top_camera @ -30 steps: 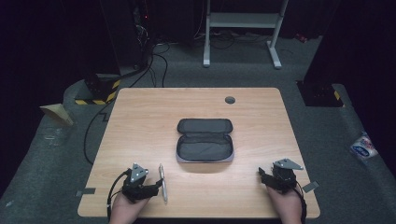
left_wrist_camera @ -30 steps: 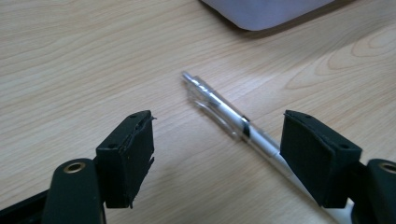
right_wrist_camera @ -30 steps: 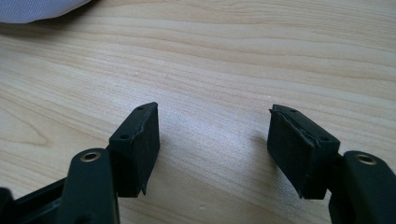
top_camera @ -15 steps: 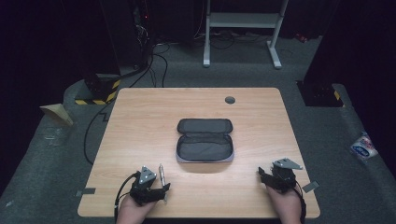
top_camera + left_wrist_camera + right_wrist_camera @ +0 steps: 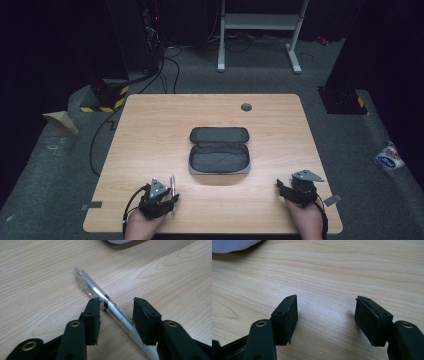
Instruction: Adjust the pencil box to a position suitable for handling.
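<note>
A clear and white pen (image 5: 100,293) lies flat on the wooden table (image 5: 150,130), slanting between the jaws of my left gripper (image 5: 116,303). Those jaws have just been closing around it; one pad (image 5: 93,312) is close against the barrel, while a gap remains at the other. In the high view the pen (image 5: 172,187) lies at the left gripper (image 5: 169,201), near the front left edge. My right gripper (image 5: 325,300) rests low over bare wood with its jaws open and nothing between them, near the front right edge (image 5: 283,188).
An open grey pencil case (image 5: 220,150) lies at the table's middle, ahead of both grippers. A round cable hole (image 5: 246,106) sits near the far edge. Cables, a desk frame and a wedge lie on the floor around.
My left gripper has shifted slightly toward the pen and its jaws have narrowed around it. The right gripper has stayed still.
</note>
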